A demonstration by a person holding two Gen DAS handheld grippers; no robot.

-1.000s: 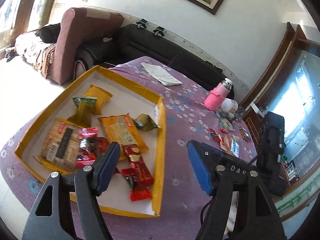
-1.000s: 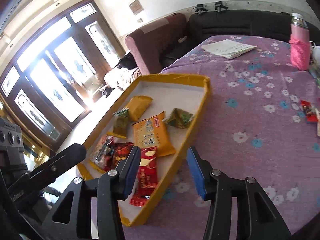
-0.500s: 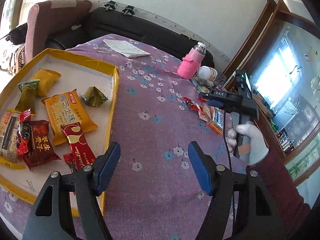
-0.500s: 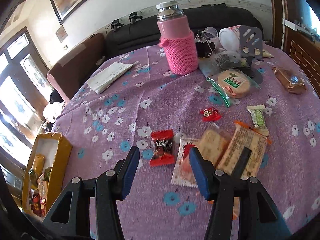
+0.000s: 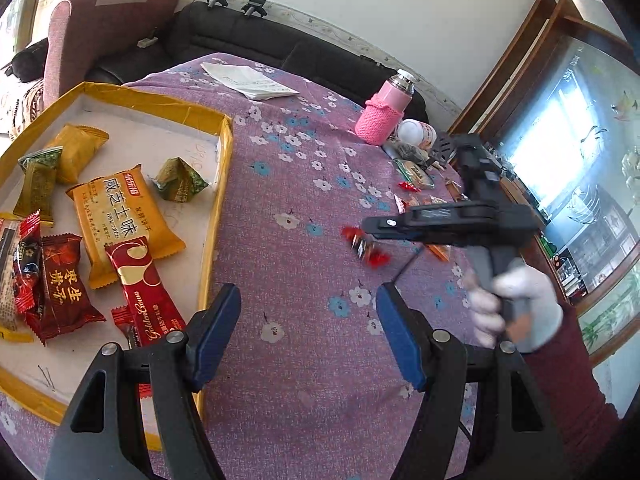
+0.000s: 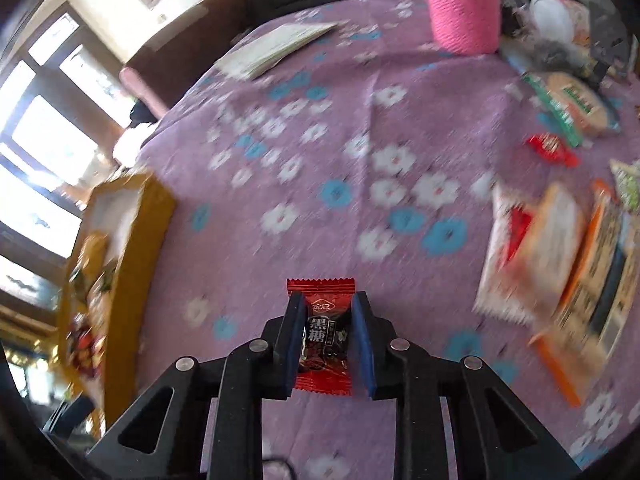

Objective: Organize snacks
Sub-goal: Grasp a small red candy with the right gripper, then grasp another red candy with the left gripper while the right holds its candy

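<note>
Left to right: the yellow tray [image 5: 224,184] sits at the left edge of the purple floral tablecloth [image 5: 288,184], already carrying several wrapped snacks, among them the orange biscuit pack [image 5: 120,216] and the long red bar [image 5: 148,296]. My left gripper [image 5: 308,328] hangs over bare cloth just beside the tray's right wall, jaws spread, nothing between them. Further right, my right gripper [image 6: 325,336] is closing on the small red-and-black candy [image 6: 325,336]; in its own camera both blue pads sit against the long sides of the packet, crimped top edge poking out past the fingertips, bottom edge back toward the hinge. In the left camera the same candy [image 5: 365,246] shows blurred at the tip of the right tool, well apart from the tray; can't tell from there whether it is off the cloth. Handling call: very light, glossy film wrapper over a small lump, so it's slippery and crushes easily, wrapper will buckle before the grip feels firm. Best hold is across the filled middle, as now, not on the flat crimped ends, which would slide or fold. Light squeeze should do. Rest of the loose snacks [image 6: 552,248] lie to the right of the gripper, near the pink-sleeved bottle [image 6: 464,8], all still outside the tray.
</note>
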